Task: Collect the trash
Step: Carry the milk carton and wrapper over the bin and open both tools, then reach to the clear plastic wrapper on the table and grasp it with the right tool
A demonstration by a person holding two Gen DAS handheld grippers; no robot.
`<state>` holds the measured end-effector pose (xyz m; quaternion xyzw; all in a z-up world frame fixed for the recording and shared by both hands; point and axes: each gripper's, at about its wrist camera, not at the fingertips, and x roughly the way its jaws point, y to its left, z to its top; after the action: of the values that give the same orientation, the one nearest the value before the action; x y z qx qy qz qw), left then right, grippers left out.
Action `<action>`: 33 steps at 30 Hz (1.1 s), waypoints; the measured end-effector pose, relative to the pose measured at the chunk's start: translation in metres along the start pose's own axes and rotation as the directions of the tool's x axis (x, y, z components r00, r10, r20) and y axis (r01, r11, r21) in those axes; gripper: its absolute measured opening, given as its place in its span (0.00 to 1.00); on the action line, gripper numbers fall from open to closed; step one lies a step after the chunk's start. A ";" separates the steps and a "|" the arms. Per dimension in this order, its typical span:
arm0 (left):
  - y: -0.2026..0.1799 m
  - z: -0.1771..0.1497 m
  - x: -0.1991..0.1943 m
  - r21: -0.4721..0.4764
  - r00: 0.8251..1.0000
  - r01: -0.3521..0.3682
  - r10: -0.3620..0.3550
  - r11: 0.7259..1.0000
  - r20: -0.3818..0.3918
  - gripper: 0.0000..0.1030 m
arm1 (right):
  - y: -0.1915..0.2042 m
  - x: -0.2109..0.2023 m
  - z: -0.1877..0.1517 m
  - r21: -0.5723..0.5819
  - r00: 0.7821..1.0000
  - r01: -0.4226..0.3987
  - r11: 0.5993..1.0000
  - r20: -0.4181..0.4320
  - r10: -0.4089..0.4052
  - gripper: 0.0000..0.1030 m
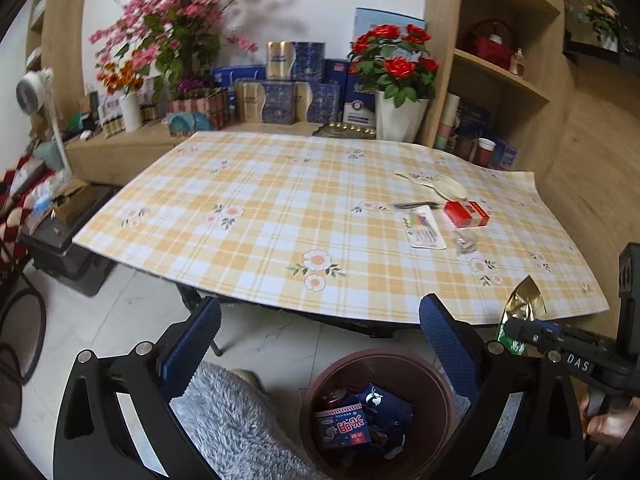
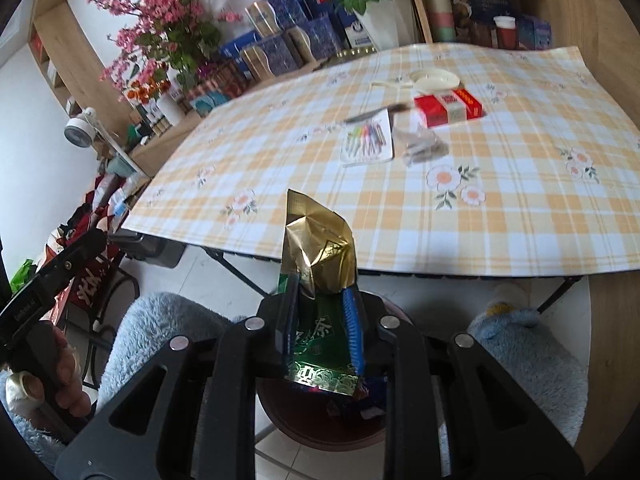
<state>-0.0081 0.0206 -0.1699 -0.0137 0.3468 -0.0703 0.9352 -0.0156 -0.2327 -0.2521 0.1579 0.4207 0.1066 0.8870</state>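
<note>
Left gripper (image 1: 320,344) gapes wide above the brown bin (image 1: 380,412); right gripper (image 1: 516,330) pinches a gold-green packet (image 1: 520,312) beside the table (image 1: 280,208) edge

Table (image 1: 280,216), yellow plaid floral cloth, ahead of jaws. On it, right-ahead cluster: red box (image 1: 467,213), pen pack (image 1: 425,227) beside it, clear crumpled wrapper (image 1: 465,241), pale spoon (image 1: 440,185). Floor below jaws: brown bin (image 1: 344,368).

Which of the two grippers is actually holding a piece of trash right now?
The right gripper: its jaws are clamped on the green and gold tea packet, above the brown bin. The left gripper is wide open and empty.
</note>
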 end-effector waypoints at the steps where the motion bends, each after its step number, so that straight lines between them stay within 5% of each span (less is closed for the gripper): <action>1: 0.001 -0.001 0.002 -0.006 1.000 -0.002 0.002 1.000 -0.009 0.94 | 0.000 0.002 -0.002 0.001 1.000 -0.001 1.000 -0.008 0.001 0.26; 5: 0.004 -0.004 0.009 -0.020 1.000 -0.011 0.011 1.000 -0.028 0.94 | 0.001 0.007 -0.002 -0.001 0.999 -0.023 1.000 -0.031 0.023 0.29; 9: 0.004 -0.005 0.010 -0.019 1.000 -0.018 0.017 1.000 -0.024 0.94 | 0.002 0.007 -0.001 0.005 0.999 -0.036 0.999 -0.022 0.036 0.51; 12: 0.009 -0.005 0.011 -0.028 0.999 -0.033 0.032 0.999 -0.009 0.94 | 0.000 0.000 0.004 0.004 0.999 -0.041 0.999 0.022 0.041 0.55; 16: 0.015 -0.005 0.014 -0.052 0.999 -0.042 0.042 0.998 -0.004 0.94 | -0.010 -0.018 0.016 0.024 0.992 -0.008 1.000 0.126 0.005 0.93; 28: 0.008 0.002 0.027 -0.021 0.998 0.057 -0.057 0.998 0.007 0.94 | -0.041 -0.036 0.041 0.072 0.957 0.163 0.984 0.233 -0.175 0.94; 33: 0.006 0.010 0.040 -0.024 0.993 0.116 -0.116 0.993 -0.008 0.94 | -0.055 -0.037 0.049 0.111 0.954 0.118 0.987 0.263 -0.143 0.94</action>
<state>0.0292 0.0210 -0.1881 -0.0447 0.3508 -0.1205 0.9276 0.0030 -0.3049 -0.2168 0.1844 0.3100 0.0053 0.9327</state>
